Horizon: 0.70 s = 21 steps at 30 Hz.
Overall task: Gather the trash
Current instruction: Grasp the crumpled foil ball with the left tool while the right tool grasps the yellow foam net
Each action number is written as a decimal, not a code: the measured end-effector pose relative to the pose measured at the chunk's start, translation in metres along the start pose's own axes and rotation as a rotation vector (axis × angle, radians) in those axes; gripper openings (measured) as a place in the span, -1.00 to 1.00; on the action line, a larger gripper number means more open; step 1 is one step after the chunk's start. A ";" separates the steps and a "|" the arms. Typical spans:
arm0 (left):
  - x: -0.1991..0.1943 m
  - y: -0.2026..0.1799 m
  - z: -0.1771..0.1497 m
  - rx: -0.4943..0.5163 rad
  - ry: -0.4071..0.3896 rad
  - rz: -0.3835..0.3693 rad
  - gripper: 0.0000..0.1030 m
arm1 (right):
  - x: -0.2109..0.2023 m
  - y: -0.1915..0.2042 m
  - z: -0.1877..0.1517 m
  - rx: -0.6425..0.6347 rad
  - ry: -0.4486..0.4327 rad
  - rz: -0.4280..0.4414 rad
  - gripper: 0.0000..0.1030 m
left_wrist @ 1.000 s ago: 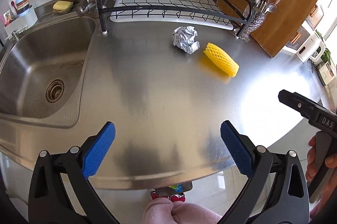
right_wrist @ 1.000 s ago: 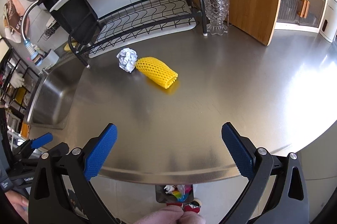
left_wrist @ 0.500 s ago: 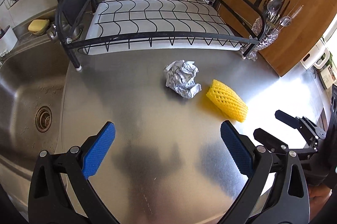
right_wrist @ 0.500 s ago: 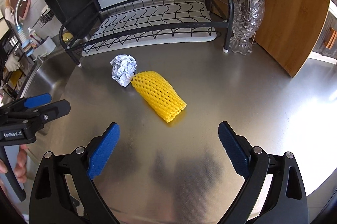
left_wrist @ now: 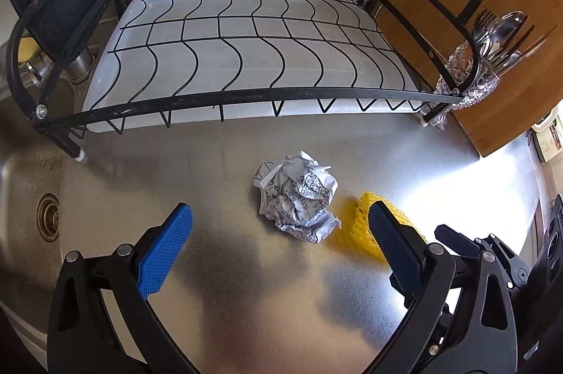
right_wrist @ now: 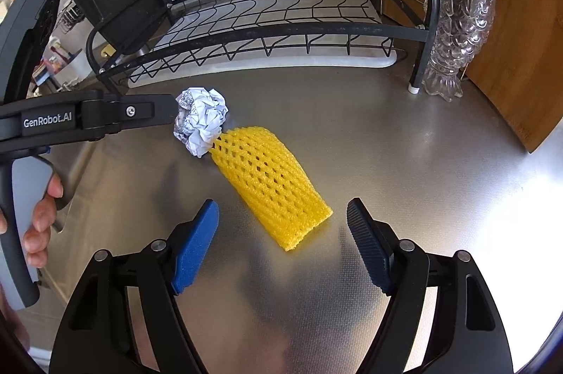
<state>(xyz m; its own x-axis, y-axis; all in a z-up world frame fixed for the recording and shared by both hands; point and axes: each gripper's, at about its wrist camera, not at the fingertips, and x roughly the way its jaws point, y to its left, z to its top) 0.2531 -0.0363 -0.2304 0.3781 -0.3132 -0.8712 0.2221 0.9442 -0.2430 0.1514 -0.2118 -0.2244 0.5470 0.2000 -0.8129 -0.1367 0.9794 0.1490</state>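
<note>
The right gripper [right_wrist: 281,243] stood with its blue-padded fingers [right_wrist: 195,251] parted and nothing pressed between them; they had just been closing, and the near end of a yellow foam fruit net [right_wrist: 271,187] lay in the gap, low in the centre of the right wrist frame, untouched by either pad. The net stretched from there up and left across the stainless-steel surface [right_wrist: 422,170], its far end touching a crumpled ball of printed paper [right_wrist: 200,120].

The left gripper [left_wrist: 276,240] held its fingers [left_wrist: 165,251] wide over the same surface, empty. The paper ball [left_wrist: 299,198] sat just beyond the gap, near the centre of the left wrist frame, and the net [left_wrist: 359,226] showed partly behind the right-hand finger at lower right. In the right wrist view the same gripper [right_wrist: 165,112] reached in from the left edge, its black finger tip meeting the paper ball in the picture; contact could not be told. A person's hand [right_wrist: 38,219] gripped its grey handle at lower left.

Behind the trash, a black wire dish rack [left_wrist: 246,57] over a white tray filled the upper half of both frames. A glass cutlery holder [right_wrist: 454,32] with spoons and forks stood at upper right beside a wooden board [right_wrist: 510,57]. A sink drain [left_wrist: 47,217] showed at the left edge of the left wrist frame.
</note>
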 end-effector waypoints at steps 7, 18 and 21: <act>0.021 -0.001 0.005 0.009 0.015 -0.015 0.82 | 0.014 0.007 0.008 -0.031 0.012 -0.002 0.43; 0.039 -0.004 0.002 0.062 0.026 -0.044 -0.12 | 0.023 0.005 0.002 -0.024 0.037 -0.036 -0.39; 0.033 -0.004 0.000 0.060 0.009 -0.046 -0.16 | 0.018 0.003 0.003 -0.016 0.024 -0.037 -0.65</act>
<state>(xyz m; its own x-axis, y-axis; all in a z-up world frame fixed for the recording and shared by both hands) 0.2644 -0.0502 -0.2586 0.3587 -0.3545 -0.8635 0.2926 0.9212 -0.2567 0.1634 -0.2054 -0.2374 0.5323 0.1622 -0.8309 -0.1297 0.9855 0.1093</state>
